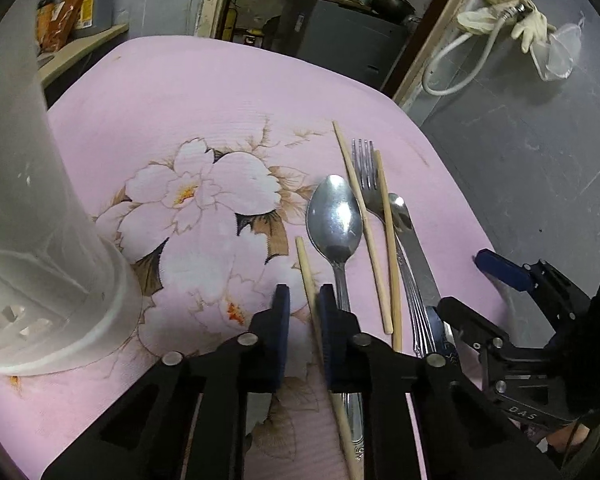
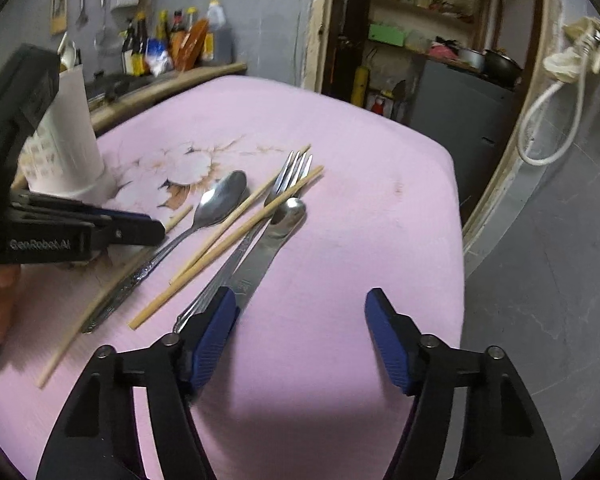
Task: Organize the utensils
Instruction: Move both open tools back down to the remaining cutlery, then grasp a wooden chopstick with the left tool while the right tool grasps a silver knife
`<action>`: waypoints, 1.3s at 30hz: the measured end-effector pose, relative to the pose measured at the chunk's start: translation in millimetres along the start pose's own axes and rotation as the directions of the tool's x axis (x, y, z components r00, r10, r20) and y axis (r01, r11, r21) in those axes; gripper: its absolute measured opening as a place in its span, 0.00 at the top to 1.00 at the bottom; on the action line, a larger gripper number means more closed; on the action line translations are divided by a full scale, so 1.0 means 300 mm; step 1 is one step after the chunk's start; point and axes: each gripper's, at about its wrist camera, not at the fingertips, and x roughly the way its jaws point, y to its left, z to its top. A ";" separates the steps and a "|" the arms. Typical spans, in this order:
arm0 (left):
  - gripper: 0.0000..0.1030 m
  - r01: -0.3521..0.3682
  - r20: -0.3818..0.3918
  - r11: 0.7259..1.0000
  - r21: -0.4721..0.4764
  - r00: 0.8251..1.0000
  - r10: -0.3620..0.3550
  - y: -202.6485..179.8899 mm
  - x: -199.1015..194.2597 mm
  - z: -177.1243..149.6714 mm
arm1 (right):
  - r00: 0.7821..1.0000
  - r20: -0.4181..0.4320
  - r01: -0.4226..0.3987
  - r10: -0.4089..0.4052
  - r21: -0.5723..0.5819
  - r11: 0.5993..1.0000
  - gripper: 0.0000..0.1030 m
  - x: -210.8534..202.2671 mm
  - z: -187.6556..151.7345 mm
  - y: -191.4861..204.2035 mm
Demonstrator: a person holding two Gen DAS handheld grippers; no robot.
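Left wrist view: the left gripper (image 1: 303, 300), black with blue pads, points down at a table covered in a pink cloth with a large printed white flower (image 1: 220, 92). Its jaws are nearly closed around a pale wooden chopstick (image 1: 309, 280) that runs between the pads; whether both pads press it cannot be told. Just right of that chopstick lies a large steel spoon (image 1: 334, 216), bowl away from the camera, its handle passing under the right pad. Further right lie two more wooden chopsticks (image 1: 388, 240), crossing over a steel fork (image 1: 365, 168), and beside them a second, smaller steel spoon (image 1: 398, 210). A translucent white plastic utensil holder with a slotted base (image 1: 40, 240) stands at the left edge of the cloth, well apart from the cutlery.

Right wrist view: the right gripper (image 2: 300, 308) hovers over bare pink cloth near the table's front right part, its jaws set fairly wide with nothing between them. Its left pad sits just beside the handle ends of the fork (image 2: 296, 172) and smaller spoon (image 2: 290, 212); contact cannot be told. The utensil holder (image 2: 72, 136) stands at the far left. The left gripper (image 2: 140, 226) enters from the left, low over the chopstick, with part of a hand below it.
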 end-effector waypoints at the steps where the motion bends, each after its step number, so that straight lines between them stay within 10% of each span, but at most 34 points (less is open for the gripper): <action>1: 0.92 0.007 0.001 1.000 -0.007 1.000 -0.007 0.008 -0.002 0.003 | 1.000 0.000 0.010 -0.010 -0.007 1.000 0.37 0.002 0.005 0.002; 21: 0.97 0.145 0.057 0.989 -0.024 0.988 -0.144 0.054 -0.074 -0.059 | 0.996 -0.081 0.040 -0.034 0.074 0.996 0.47 0.095 0.104 -0.038; 39: 0.94 0.122 -0.048 0.992 0.038 0.992 -0.120 -0.001 0.026 0.019 | 0.992 -0.128 -0.007 0.018 0.085 0.996 0.47 0.143 0.127 0.024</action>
